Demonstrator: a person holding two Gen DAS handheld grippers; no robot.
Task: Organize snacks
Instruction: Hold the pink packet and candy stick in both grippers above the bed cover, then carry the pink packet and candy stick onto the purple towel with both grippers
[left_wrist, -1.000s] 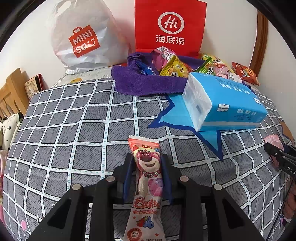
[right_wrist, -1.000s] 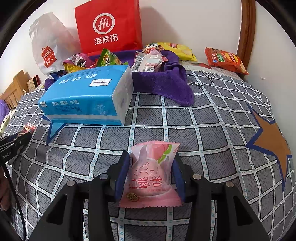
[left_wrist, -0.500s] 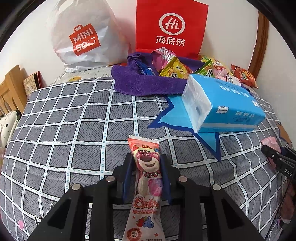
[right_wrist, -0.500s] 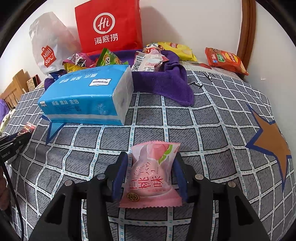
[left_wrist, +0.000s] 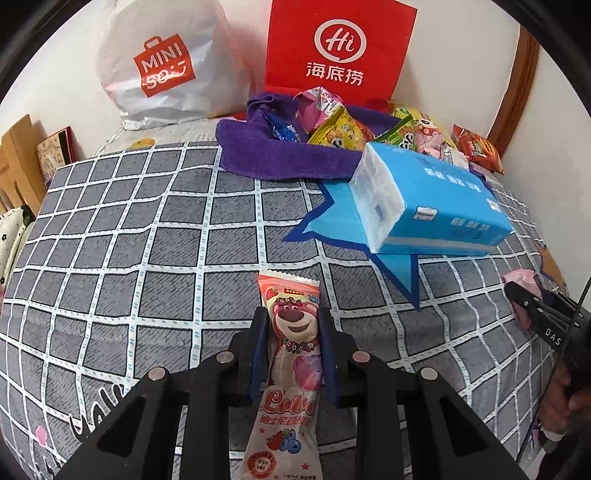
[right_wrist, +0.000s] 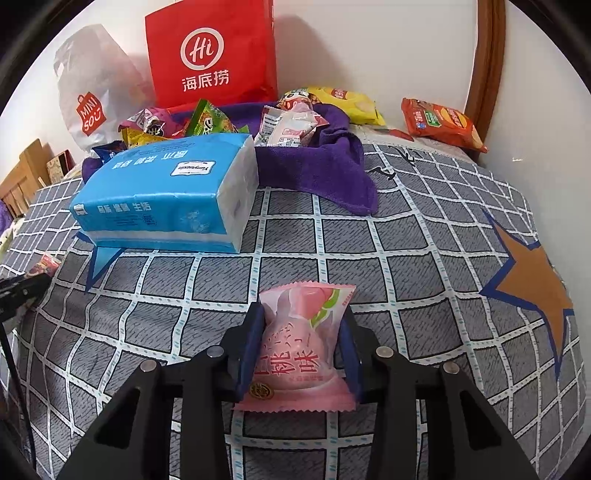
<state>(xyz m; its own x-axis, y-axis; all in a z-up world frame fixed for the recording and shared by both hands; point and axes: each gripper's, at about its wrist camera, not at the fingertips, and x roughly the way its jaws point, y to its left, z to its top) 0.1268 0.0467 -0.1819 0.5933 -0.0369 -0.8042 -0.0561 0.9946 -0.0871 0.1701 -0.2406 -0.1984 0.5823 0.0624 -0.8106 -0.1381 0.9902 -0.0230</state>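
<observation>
Two grippers, each clamped on one snack, over a bed with a grey checked bedsheet (right_wrist: 424, 236). Left gripper (left_wrist: 292, 345): fingers pressed against both sides of a long Lotso bear snack packet (left_wrist: 290, 354), held lengthwise, its top end sticking out past the fingertips. Right gripper (right_wrist: 301, 341): fingers closed on a pink peach-flavour snack packet (right_wrist: 301, 343), which bulges between them. Blue tissue pack (right_wrist: 166, 192) lies on the sheet ahead, between the two grippers, resting partly on a blue star print (left_wrist: 369, 236). Beyond it, at the far side, a purple towel (right_wrist: 325, 173) holds a heap of assorted snack packets (left_wrist: 332, 125). Red Haidilao bag (left_wrist: 338, 51) and white Miniso bag (left_wrist: 162, 66) stand against the far wall. Red chip bag (right_wrist: 439, 123) at far right, off the towel; yellow chip bag (right_wrist: 345, 103) just behind it.
</observation>
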